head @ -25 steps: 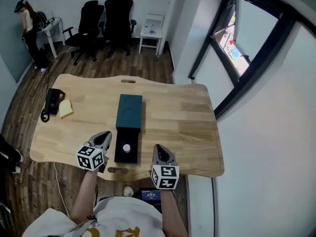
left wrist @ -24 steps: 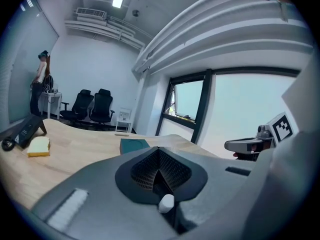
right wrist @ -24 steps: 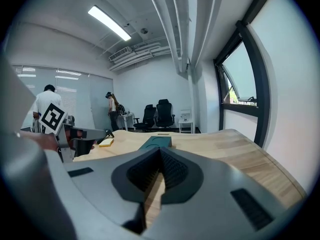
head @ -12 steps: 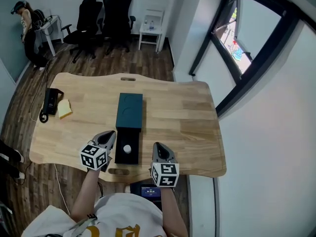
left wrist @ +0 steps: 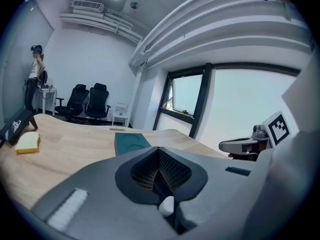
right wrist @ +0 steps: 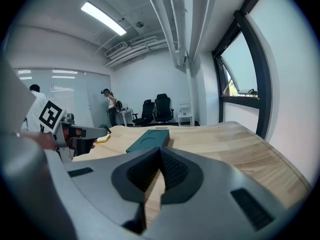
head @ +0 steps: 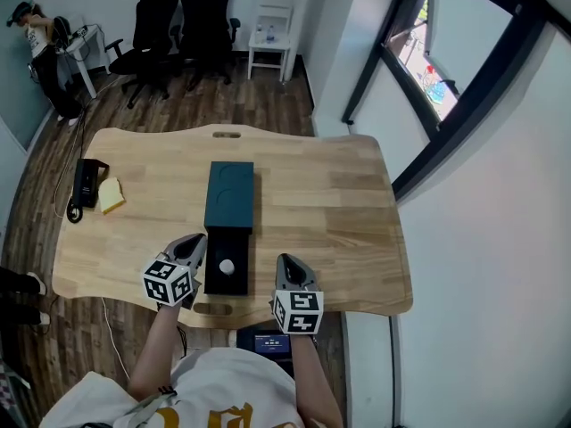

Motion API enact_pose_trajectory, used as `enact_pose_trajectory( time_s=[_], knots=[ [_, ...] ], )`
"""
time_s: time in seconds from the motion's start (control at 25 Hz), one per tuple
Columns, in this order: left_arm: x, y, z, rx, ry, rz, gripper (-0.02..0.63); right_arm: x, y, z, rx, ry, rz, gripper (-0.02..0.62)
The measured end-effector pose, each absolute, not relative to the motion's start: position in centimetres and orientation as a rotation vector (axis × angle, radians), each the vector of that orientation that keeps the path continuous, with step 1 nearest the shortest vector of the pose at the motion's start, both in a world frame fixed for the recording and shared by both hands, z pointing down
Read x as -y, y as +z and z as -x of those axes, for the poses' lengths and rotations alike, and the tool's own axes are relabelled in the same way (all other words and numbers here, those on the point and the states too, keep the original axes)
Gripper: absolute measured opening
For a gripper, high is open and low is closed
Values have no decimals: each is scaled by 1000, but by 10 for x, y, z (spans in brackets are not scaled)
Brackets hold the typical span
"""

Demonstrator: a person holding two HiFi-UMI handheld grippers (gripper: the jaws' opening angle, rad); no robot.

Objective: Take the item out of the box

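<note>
**Q:** Where does the item lie, and in what?

**A:** The small white item (head: 227, 266) sits near the middle of the box's open black tray (head: 227, 283), at the near edge of the counter (head: 339, 203). The teal cover (head: 230, 194) lies lengthwise just behind the tray, its near end touching it. Nothing else shows in the tray, and the item is untouched.

**Q:** Why are your tongs held as they are?

**A:** The tray lies between them. Your left tongs (head: 194, 243) are just beside its left wall and your right tongs (head: 287, 266) stand near its right side, so this is probably a ready stance with the item in reach of either. Both point away from you. The left tongs are closed tip to tip on nothing. The right tongs also meet at the tips, with only a sliver of counter showing behind, and are empty. You would need to part one pair before lowering it over the item.
</note>
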State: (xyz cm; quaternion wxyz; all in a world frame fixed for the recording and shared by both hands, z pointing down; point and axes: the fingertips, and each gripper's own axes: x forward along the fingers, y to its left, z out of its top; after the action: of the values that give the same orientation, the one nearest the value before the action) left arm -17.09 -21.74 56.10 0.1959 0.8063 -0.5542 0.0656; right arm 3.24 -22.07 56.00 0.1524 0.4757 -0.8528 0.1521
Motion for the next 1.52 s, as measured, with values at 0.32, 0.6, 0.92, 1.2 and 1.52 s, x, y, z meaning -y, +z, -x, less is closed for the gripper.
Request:
enact_pose_trajectory(
  time_s=[0.32, 0.6, 0.92, 1.2, 1.52],
  knots=[
    [214, 593, 161, 1508, 294, -2242, 0, 220, 584, -29, 2414, 479, -1305, 6],
    [199, 630, 147, 1421, 405, -2224, 0, 212, 610, -25, 2383, 529, -1255, 6],
    [191, 659, 128, 1279, 533, -2256, 7, 206, 633, -18, 2358, 592, -1222, 6],
    [188, 676, 108, 1175, 629, -2279, 169, 205, 641, -21, 2338, 601, -1208, 6],
    [192, 696, 100, 1104, 728, -2288, 241, 213, 650, -23, 2327, 621, -1221, 6]
  ],
)
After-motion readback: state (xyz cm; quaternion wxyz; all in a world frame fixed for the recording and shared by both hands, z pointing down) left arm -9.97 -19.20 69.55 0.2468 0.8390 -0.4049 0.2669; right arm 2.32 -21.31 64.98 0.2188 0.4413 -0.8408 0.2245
